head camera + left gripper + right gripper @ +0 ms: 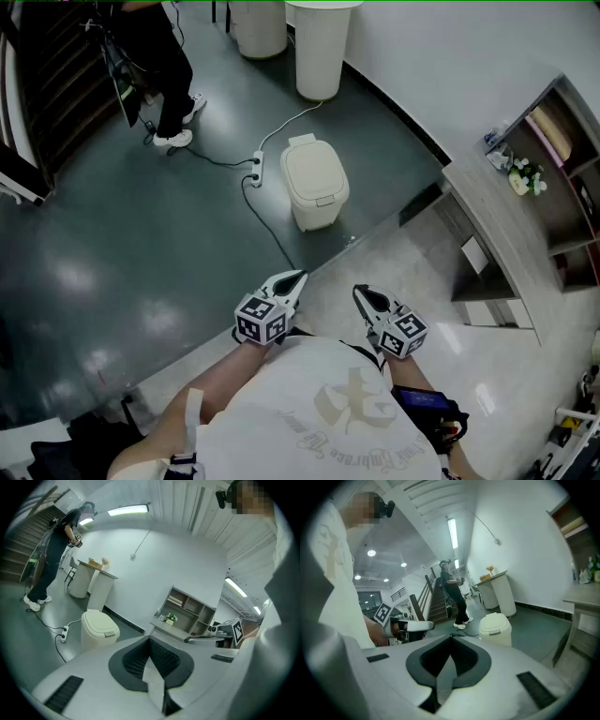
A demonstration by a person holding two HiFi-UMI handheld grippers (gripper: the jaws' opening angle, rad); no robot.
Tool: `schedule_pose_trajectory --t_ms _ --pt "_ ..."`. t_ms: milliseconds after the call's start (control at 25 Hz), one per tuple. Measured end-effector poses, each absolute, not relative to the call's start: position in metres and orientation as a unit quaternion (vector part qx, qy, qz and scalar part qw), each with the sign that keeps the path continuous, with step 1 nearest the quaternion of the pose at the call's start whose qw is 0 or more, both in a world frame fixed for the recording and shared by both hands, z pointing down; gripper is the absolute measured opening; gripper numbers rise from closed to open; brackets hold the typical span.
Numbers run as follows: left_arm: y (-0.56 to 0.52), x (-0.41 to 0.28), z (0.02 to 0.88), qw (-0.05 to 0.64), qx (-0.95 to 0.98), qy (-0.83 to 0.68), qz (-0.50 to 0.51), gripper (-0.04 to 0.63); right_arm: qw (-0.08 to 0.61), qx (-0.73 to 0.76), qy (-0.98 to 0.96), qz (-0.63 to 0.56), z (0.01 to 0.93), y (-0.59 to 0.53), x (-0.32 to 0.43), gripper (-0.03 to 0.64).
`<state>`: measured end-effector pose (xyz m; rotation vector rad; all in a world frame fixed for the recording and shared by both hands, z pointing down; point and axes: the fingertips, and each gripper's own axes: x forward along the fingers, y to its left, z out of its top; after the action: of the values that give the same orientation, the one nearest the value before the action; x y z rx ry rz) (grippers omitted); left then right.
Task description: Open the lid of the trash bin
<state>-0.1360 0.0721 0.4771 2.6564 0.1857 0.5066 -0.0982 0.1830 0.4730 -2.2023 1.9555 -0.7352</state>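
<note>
Closest in, a white shirt [328, 403] fills the bottom of the head view, and both claws are held out just past it, side by side with a gap between them. The left claw [297, 276] is pressed together, tips meeting, and nothing is caught in it. That's confirmed in the left gripper view, where the left claw [150, 640] is seen closed to a point. Same deal for the right claw [359, 292]: the right claw [451, 639] is squeezed together and nothing is held.

Both are pointed roughly at the bin [314, 187], which is parked further ahead on the dark floor [141, 244], well apart from either claw and not far from the wall [450, 56]. Its lid [314, 172] is down flat, with a small tab at the front edge on the claws' side. The bin can also be picked out in both gripper views [98, 627] [496, 626], and the lid is down there too.

A power strip [256, 169] is laid just beside the bin, with a white cable [286, 127] run off toward the wall.

Further back, a person [159, 66] in dark clothes is stood by the stairs [436, 604]. Two tall containers [319, 47] are set against the wall. Off to the right, a tabletop [492, 220] with a small plant [525, 176] is backed by a shelf [562, 159].
</note>
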Motion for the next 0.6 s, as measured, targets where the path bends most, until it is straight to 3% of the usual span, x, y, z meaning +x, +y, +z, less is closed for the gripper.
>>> schedule_pose_trajectory --t_ms 600 --pt "0.079 -0.139 0.478 0.207 0.958 0.068 0.188 0.009 0.073 -0.741 0.622 -0.243 0.473 0.191 -0.088 0.005"
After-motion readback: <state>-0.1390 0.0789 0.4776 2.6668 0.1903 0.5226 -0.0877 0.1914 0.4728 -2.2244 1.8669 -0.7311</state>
